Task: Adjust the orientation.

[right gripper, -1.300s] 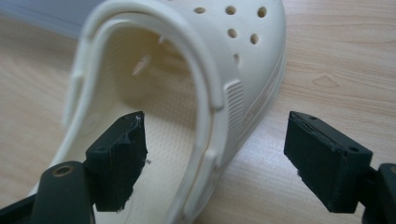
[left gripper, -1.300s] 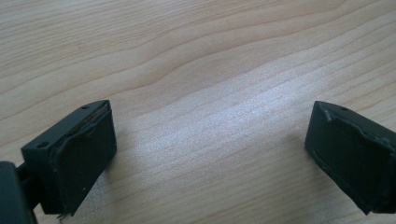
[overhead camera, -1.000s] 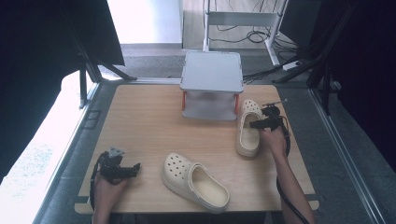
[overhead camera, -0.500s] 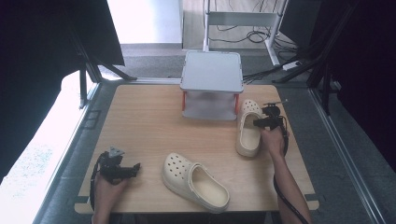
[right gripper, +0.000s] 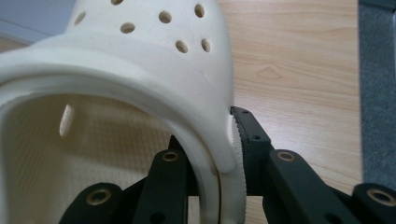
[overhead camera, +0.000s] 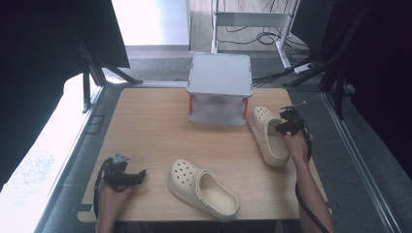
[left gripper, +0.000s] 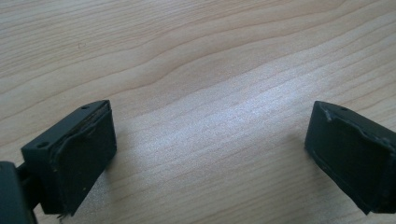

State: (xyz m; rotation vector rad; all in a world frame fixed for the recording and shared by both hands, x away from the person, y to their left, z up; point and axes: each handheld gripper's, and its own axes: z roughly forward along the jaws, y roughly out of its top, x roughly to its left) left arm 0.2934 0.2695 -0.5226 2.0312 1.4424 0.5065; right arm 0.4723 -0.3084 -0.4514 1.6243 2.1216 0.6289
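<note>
- On the pale wooden table (overhead camera: 145, 126), the largest thing near the work is the grey flat-topped stand with red legs (overhead camera: 219, 75) at the far edge; the held cream perforated foam clog (overhead camera: 266, 133) lies just beside its right front corner, toe towards it. If the clog swings on being lifted, its toe could knock the stand's leg or catch under the top.
- At the near edge, the second cream foam clog (overhead camera: 203, 188) rests on its sole, opening up, well apart from the first. It is in no one's grip; a wide sweep of the carried clog towards it could push it off the near edge.
- At the right side of the table, the right gripper (right gripper: 224, 140) has just been closing and its jaws now pinch the side wall of the clog's opening, one jaw inside, one outside. The bite sits on the thin rim alone, to one side of the shoe, so I judge the soft foam may flex and the clog may hang, twist, or slide out of the pads once raised.
- At the near left corner, the left gripper (left gripper: 205, 154) rests with its jaws spread wide over bare wood, holding nothing. It gives no support if the right grip slips.
- The cable (overhead camera: 303, 194) trailing along the right forearm could snag the table edge.
</note>
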